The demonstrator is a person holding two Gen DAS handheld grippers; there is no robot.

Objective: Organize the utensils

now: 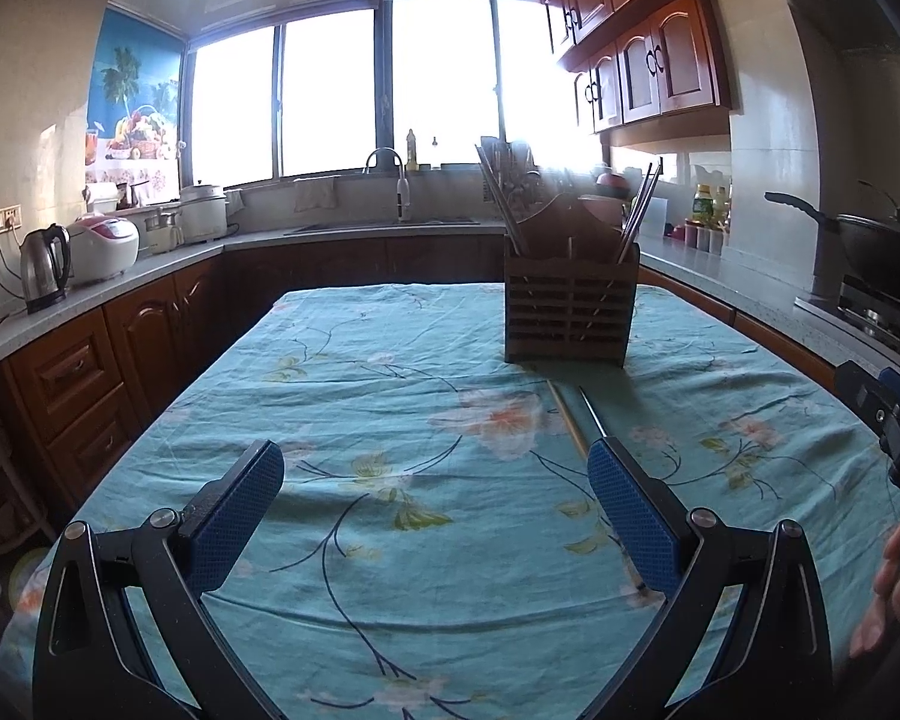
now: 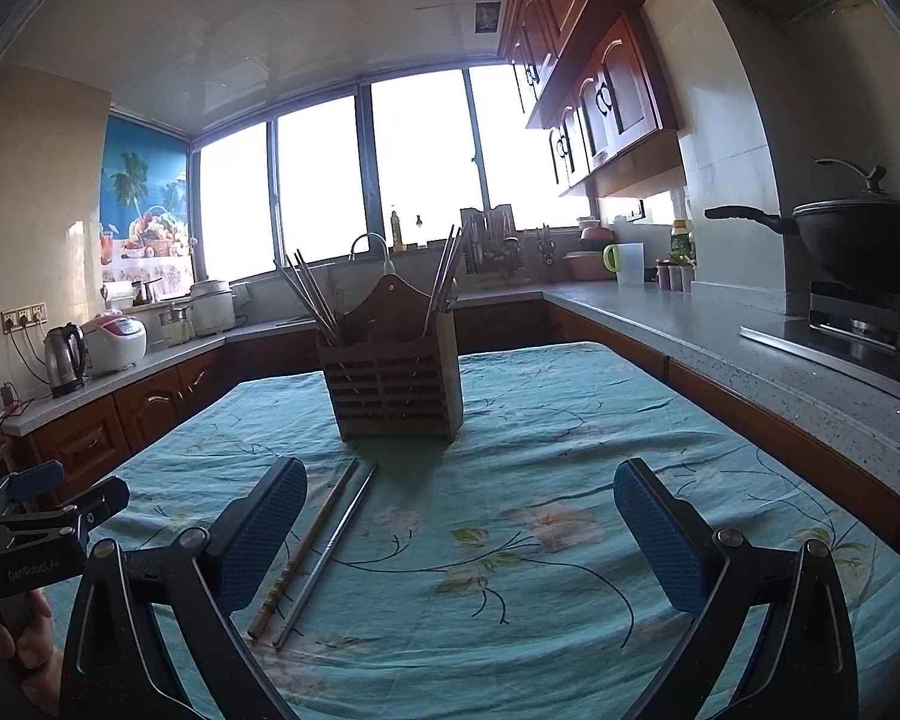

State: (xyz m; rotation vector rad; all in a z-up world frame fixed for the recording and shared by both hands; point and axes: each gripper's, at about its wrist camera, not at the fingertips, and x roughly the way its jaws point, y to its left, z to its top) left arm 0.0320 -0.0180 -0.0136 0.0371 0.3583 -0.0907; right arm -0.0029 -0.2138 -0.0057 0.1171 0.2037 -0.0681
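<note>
The left gripper (image 1: 435, 504) was held level, its blue-padded fingers (image 1: 237, 516) spread wide apart with nothing between them. The right gripper (image 2: 459, 531) was likewise held level and spread wide, nothing being gripped.

On the table (image 2: 570, 420), toward its far end: a slatted holder (image 2: 393, 384), upright, with chopsticks (image 2: 312, 294) leaning out of its left and right compartments. Just before the holder, flat on the cloth (image 2: 510, 600): two loose sticks (image 2: 324, 546), side by side, nearly parallel. Left of the table: a counter (image 2: 120, 378) with a kettle (image 2: 66, 360) and a cooker (image 2: 117, 342). Behind: a sink tap (image 2: 372, 249) under the window (image 2: 330, 180). Right: a wok (image 2: 852, 240) on a stove (image 2: 858, 324).
</note>
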